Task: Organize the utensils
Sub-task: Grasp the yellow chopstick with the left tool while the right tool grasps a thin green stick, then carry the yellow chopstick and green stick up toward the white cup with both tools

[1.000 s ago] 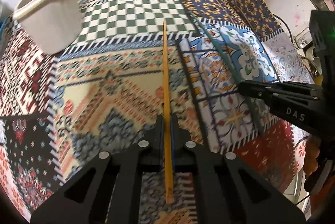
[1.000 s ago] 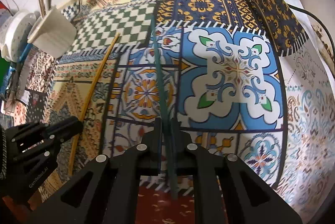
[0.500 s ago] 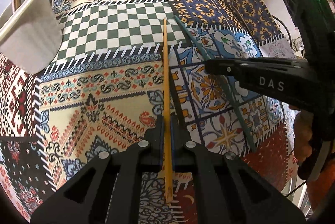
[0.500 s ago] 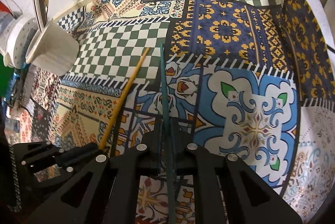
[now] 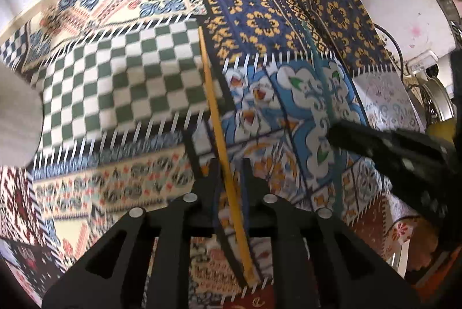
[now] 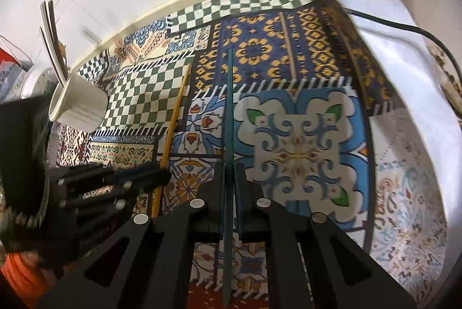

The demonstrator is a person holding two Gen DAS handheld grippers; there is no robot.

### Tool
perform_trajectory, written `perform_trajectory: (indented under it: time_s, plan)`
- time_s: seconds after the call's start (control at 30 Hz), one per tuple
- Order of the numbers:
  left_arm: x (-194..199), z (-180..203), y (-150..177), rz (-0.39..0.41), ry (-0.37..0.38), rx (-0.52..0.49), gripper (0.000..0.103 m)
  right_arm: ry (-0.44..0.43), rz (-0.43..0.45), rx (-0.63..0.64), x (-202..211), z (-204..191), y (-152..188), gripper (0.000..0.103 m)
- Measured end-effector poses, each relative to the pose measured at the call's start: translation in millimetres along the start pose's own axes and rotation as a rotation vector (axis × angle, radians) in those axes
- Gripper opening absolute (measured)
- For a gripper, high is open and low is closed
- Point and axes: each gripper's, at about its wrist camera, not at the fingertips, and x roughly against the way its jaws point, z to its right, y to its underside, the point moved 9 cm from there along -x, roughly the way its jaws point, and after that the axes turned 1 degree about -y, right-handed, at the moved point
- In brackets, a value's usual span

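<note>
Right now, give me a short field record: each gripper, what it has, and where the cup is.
left gripper: jaws opening, yellow chopstick between them with a gap either side
right gripper: shut on green chopstick
white cup: far left on the patterned cloth, utensils standing in it
third stick: lying loose on the cloth's far side
</note>
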Motion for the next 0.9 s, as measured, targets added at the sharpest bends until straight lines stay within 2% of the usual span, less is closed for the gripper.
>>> perform_trajectory:
  time_s: [0.4, 0.5, 0.63, 0.73, 0.9]
  plan:
    - [-12.9, 8.1, -37.0, -0.003, -0.057, -0.046, 0.017, 0.016, 0.071, -0.013, 23.8, 5.9, -3.6, 0.006]
    - [-15.3, 12.0, -40.7, -0.001, -0.101, -0.075, 0.016, 0.012, 0.082, -0.013, 30.0, 3.6, -2.3, 0.006]
    - [-17.3, 16.9, -45.0, 0.011, -0.122, -0.086, 0.005, 0.009, 0.106, -0.002, 41.4, -2.0, -3.0, 0.006]
    - [-8.3, 13.8, -37.1, 0.019, -0.099, -0.071, 0.004, 0.007, 0.131, 0.01, 51.9, -8.5, -4.6, 0.006]
    - [27.3, 2.6, -24.5, 0.09, -0.09, -0.062, 0.004, 0.012, 0.173, 0.046, 65.2, -25.1, -5.3, 0.006]
